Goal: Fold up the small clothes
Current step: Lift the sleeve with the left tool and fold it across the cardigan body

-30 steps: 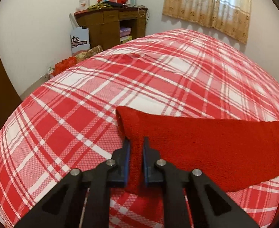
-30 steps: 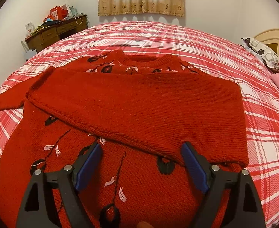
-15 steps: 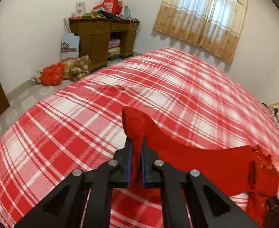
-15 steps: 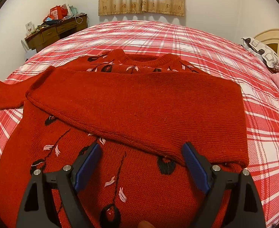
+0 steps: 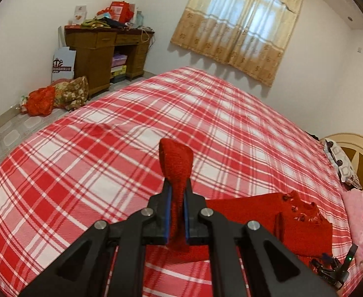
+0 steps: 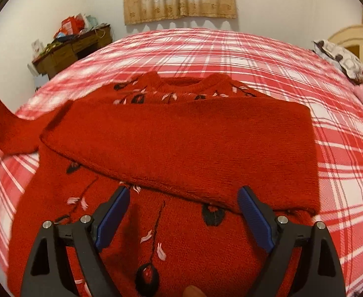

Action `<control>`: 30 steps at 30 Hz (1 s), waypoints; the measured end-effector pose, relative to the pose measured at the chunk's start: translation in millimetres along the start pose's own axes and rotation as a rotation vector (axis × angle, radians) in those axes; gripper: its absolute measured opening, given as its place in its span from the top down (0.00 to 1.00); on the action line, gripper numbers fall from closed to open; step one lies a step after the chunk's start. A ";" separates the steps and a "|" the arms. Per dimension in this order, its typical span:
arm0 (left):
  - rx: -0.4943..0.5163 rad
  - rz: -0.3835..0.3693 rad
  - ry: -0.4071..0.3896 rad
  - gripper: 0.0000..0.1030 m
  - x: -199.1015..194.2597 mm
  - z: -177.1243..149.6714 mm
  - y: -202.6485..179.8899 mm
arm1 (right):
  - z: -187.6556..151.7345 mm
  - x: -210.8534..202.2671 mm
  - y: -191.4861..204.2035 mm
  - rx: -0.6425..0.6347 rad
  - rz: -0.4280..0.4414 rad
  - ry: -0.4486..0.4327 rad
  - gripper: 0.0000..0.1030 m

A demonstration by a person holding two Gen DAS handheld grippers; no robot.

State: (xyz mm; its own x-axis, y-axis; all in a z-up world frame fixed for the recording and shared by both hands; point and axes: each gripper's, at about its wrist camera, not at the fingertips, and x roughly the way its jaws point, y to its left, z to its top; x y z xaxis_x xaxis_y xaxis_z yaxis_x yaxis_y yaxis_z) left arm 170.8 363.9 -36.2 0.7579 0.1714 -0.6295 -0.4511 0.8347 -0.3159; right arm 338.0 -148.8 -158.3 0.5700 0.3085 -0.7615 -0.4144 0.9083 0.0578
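A red knitted sweater [image 6: 181,235] with black and pink embroidery lies flat on the plaid bed. One sleeve [image 6: 186,143] is folded across its chest. My left gripper [image 5: 176,198] is shut on the cuff of the other sleeve [image 5: 175,163] and holds it raised above the bed; that sleeve shows lifted at the left in the right wrist view [image 6: 5,126]. The sweater body [image 5: 293,225] lies to the right of the left gripper. My right gripper [image 6: 184,212] is open and empty, hovering over the sweater's lower front.
The red and white plaid bedspread [image 5: 107,160] covers the whole bed. A wooden desk [image 5: 99,54] with clutter stands by the far wall, bags [image 5: 55,96] on the floor beside it. A pink pillow [image 5: 359,217] and headboard [image 5: 354,153] lie to the right.
My left gripper closed on the sleeve cuff and lifted it off the bed, swinging toward the sweater. The right gripper stayed open and shifted slightly.
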 end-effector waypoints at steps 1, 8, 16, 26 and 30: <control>-0.001 -0.006 0.001 0.92 -0.4 0.9 -1.6 | 2.7 -8.9 -2.0 0.013 0.012 -0.015 0.13; 0.017 -0.026 -0.029 0.92 -6.8 13.7 -28.8 | 10.0 -63.8 -7.3 0.048 0.066 -0.125 0.13; 0.057 -0.106 -0.039 0.92 -10.9 21.0 -81.7 | -11.7 -93.7 -19.7 0.053 0.067 -0.160 0.13; 0.117 -0.192 -0.064 0.92 -20.2 29.6 -148.3 | -45.2 -125.4 -52.1 0.116 0.081 -0.174 0.13; 0.125 -0.213 -0.072 0.92 -22.0 31.9 -170.0 | -58.2 -130.3 -60.6 0.133 0.086 -0.175 0.13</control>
State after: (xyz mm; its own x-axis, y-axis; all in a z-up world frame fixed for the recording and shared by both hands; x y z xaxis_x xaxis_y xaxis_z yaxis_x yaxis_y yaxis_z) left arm 245.8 234.9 54.0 0.8633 0.0185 -0.5044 -0.2199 0.9132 -0.3430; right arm 247.5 -260.4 -100.2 0.6561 0.4200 -0.6270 -0.3761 0.9023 0.2108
